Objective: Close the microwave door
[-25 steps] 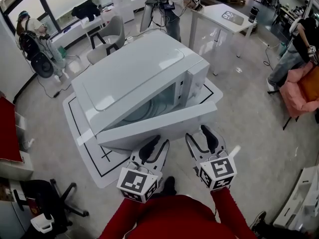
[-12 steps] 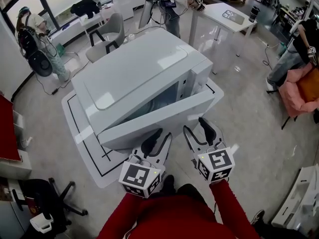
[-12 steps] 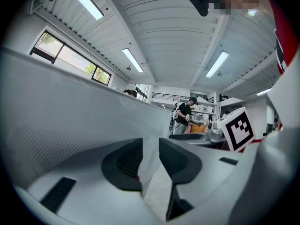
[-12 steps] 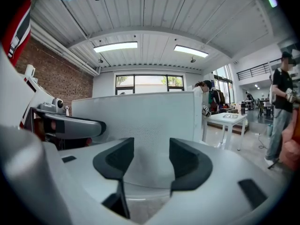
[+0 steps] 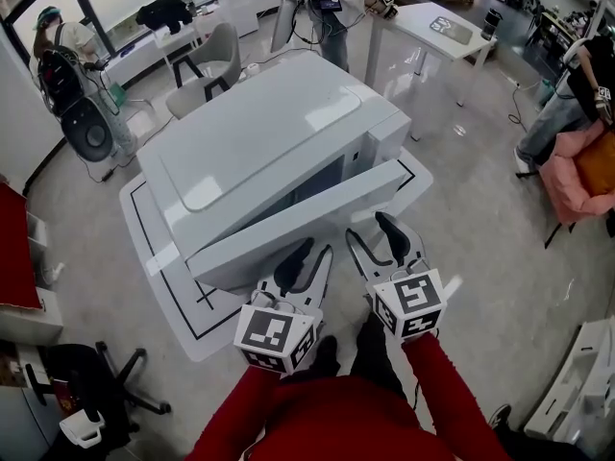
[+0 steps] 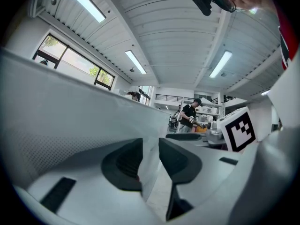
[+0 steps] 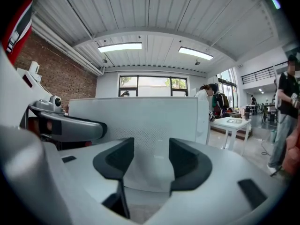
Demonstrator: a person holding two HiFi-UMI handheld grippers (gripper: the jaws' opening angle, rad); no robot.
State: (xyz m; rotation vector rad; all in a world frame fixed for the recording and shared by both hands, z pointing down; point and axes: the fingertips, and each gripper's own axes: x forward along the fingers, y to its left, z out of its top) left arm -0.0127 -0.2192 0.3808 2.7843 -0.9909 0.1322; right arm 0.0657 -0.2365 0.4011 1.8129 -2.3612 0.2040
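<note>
**Both jaws open at the half-shut microwave door**

Left gripper (image 6: 150, 153): jaws apart with a narrow gap, gripping nothing. In the left gripper view the door (image 6: 70, 116) fills the left side, right up against the jaw tips; whether they touch it I cannot tell. That view also catches the right gripper's marker cube (image 6: 239, 129) just beside it.

Right gripper (image 7: 151, 158): jaws apart with a wider gap, also empty. The right gripper view faces the door (image 7: 140, 116) square on, and its dotted window panel shows between the jaws. The left gripper (image 7: 65, 125) shows at the left edge, and a brick wall (image 7: 51, 74) beyond it.

Only the head view gives the layout. The left gripper (image 5: 307, 255) and right gripper (image 5: 375, 238) sit side by side at the near face of the door (image 5: 307, 224). The door is ajar: hinged at the left, its right edge stands out from the microwave (image 5: 269, 133) and part of the cavity shows in the gap. The microwave stands on a white table (image 5: 183, 305) marked with black lines.

Farther off are a chair (image 5: 216, 65), a second table (image 5: 432, 32) and people standing around the room.
</note>
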